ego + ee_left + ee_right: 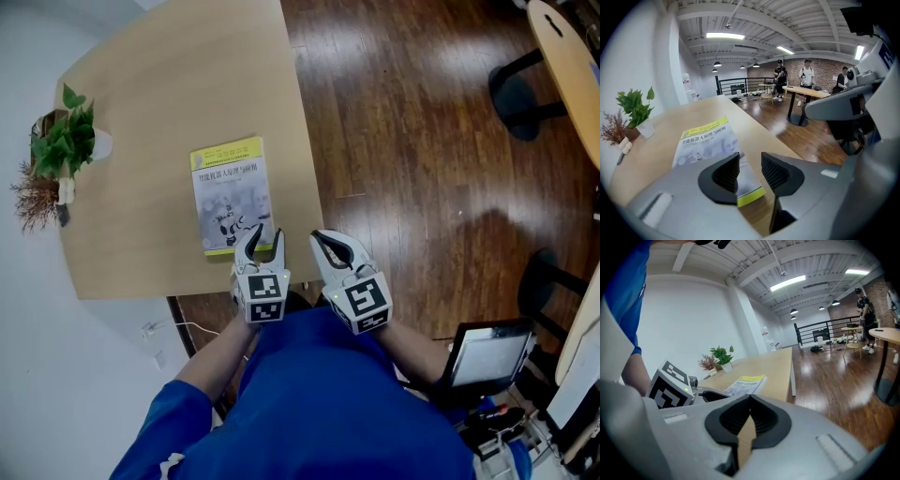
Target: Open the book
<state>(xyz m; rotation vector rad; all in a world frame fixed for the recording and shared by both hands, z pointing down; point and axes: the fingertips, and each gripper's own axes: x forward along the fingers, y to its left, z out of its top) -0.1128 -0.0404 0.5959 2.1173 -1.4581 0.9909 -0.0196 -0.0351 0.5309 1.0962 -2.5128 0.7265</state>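
Book [232, 195]: lies shut, cover up, on the table [169, 84], close to the near edge.

Head view: shows the left gripper [264, 234] right at the book's near end, fingers well apart, holding nothing. Shows the right gripper [323, 240] just beside it, by the table's near corner, fingers pressed together and empty. Shows a plant [64, 141] well apart at the far side, out of harm's way.

Left gripper view: looks down between the two open fingers at the book's near corner. Seems to touch nothing yet. Could go wrong right here: could bite too deep and catch all the pages, not just the cover. Would then lift the whole book and leave it shut. Could also bump the corner and slide the book away, or bend the cover with a hard pinch.

Right gripper view: shows the fingertips closed together with nothing between, and the book ahead on the table, a bit to the left. Holds nothing down. Might let the book slip or turn during a pull on the cover, with no weight on the pages. Sits close to the left gripper too, so could knock it on moving in.
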